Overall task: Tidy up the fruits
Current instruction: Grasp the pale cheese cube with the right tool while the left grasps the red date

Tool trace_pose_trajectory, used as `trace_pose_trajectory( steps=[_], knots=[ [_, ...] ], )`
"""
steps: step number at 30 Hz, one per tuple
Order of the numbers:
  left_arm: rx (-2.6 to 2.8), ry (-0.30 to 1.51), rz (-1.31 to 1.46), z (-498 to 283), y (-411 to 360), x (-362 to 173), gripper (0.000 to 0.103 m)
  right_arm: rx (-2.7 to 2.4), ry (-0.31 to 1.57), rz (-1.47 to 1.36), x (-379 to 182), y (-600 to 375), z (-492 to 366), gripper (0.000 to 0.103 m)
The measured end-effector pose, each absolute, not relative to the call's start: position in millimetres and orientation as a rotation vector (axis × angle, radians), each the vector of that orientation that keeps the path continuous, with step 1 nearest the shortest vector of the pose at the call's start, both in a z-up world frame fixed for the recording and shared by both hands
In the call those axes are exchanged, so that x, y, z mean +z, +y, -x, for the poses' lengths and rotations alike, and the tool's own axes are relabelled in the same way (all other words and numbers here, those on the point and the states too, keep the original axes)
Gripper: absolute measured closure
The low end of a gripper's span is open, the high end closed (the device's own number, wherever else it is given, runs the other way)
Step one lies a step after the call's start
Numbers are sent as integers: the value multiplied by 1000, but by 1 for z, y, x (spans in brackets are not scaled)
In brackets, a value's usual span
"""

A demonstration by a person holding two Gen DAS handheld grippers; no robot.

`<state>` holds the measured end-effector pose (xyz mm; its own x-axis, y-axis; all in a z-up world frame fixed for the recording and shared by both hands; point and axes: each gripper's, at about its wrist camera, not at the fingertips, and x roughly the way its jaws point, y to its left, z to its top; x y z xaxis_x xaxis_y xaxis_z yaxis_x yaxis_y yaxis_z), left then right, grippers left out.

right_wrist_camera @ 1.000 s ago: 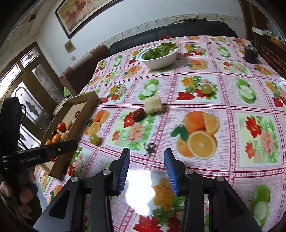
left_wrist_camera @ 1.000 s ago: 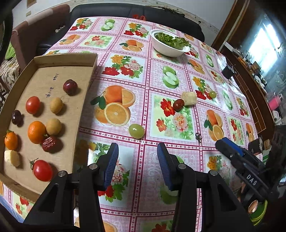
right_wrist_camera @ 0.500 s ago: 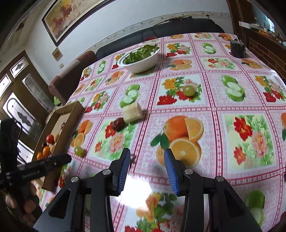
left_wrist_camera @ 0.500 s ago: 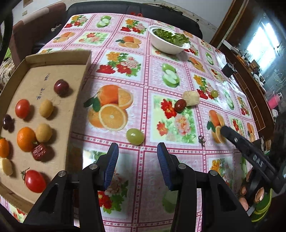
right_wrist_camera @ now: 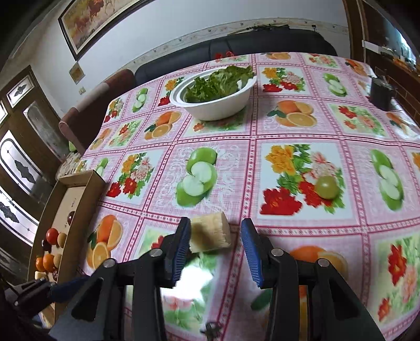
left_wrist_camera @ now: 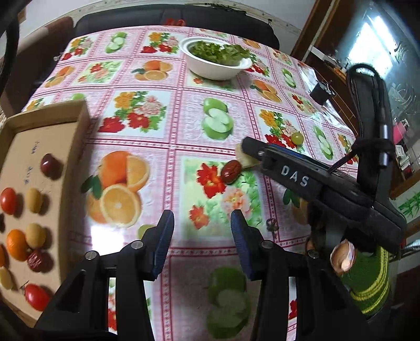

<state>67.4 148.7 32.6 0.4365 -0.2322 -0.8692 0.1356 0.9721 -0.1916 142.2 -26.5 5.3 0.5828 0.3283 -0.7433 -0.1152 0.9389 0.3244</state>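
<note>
The right gripper (right_wrist_camera: 214, 251) stood with its jaws spread and nothing pinched between them. A pale fruit chunk (right_wrist_camera: 210, 233) lay on the tabletop just ahead of the fingertips, closer to the left pad, which it seemed to touch or nearly touch, with a clear gap to the right pad. The chunk's long axis ran roughly across the gap, its cut end facing the right pad. In the left wrist view the same gripper reached over the chunk, and a dark red date (left_wrist_camera: 231, 169) lay just beside it, on the side nearer the tray.

The left gripper (left_wrist_camera: 202, 244) also stood spread and empty, hanging above the cloth, well back from both fruits, so the right hand was clearly the nearer one. A green grape (left_wrist_camera: 143, 230) peeked out just behind its left finger, and another green grape (right_wrist_camera: 326, 186) sat further out to the right.

The cardboard tray (left_wrist_camera: 76, 147) lay at the left edge, already holding tomatoes, oranges and small yellow and dark fruits in rows. The tabletop (right_wrist_camera: 288, 147) wore a glossy pink cloth printed with fruit and flowers. A white bowl (right_wrist_camera: 218, 105) of greens stood at the far side, with a dark sofa (right_wrist_camera: 262, 42) and a framed picture (right_wrist_camera: 92, 23) beyond.
</note>
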Motion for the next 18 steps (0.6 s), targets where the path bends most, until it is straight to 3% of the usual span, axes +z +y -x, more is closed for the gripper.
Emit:
trace_pose_trajectory(
  steps=[11, 14, 15, 18],
  knots=[
    [-233, 1143, 76, -83, 134, 14, 60, 358, 944, -268, 5, -19, -146, 57],
    [-232, 1149, 71, -88, 131, 12, 60, 338, 962, -220, 2, -13, -150, 60],
    [-233, 1150, 70, -90, 130, 11, 60, 335, 973, -221, -1, -14, -151, 67],
    [-239, 1150, 61, -97, 124, 10, 60, 324, 968, -251, 0, -25, -149, 68]
  ],
)
